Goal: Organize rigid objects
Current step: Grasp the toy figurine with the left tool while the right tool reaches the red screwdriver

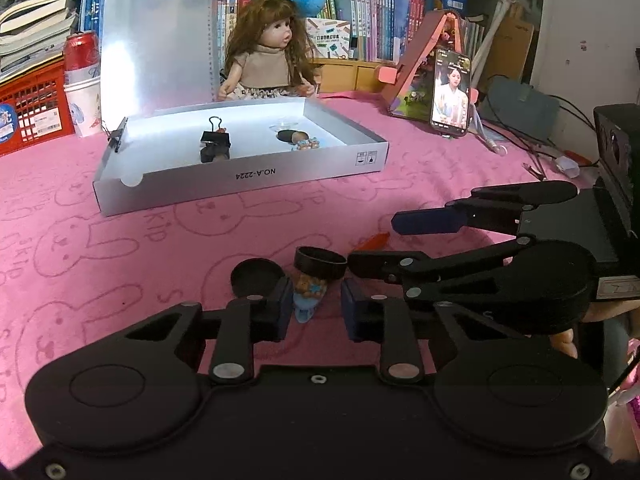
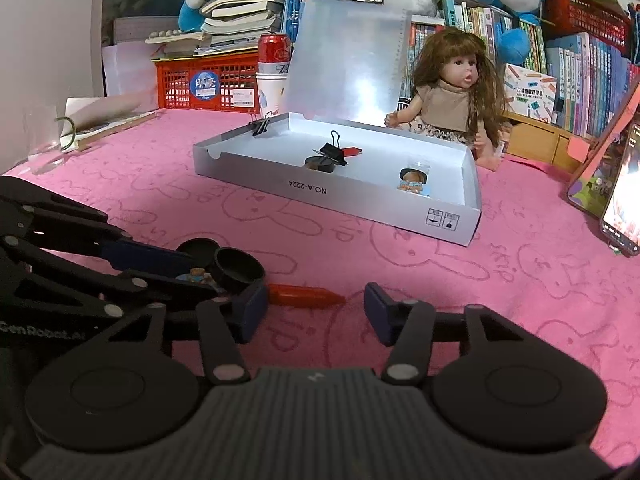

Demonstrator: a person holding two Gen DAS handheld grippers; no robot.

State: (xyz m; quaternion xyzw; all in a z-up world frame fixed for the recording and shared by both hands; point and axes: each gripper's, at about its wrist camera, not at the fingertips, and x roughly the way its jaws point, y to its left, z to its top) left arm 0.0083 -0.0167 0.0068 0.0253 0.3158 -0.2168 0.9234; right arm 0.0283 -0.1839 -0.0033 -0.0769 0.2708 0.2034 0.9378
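Pink cloth [image 1: 120,216] with rabbit outlines covers the table; the white box [image 1: 248,178] on it serves as reference. Box lid stands open. Inside the box: a black binder clip [image 1: 216,138], a dark round piece beside it, and a small bear figure [image 2: 414,184] near the right wall.

In front of the box, nearer the cameras, lie a black round lid [image 1: 256,278], a black ring-shaped cap [image 1: 320,263], a small blue-and-brown figure [image 1: 310,294] and a red marker [image 2: 306,295].

Left gripper [image 1: 314,312]: jaws narrowed around the small figure, pads just beside it on both sides; contact cannot be confirmed, so it reads as not yet gripping.

Right gripper [image 2: 316,312]: jaws partly apart, straddling the red marker, pads clear of it.

Behind the box sits a doll [image 1: 264,60].
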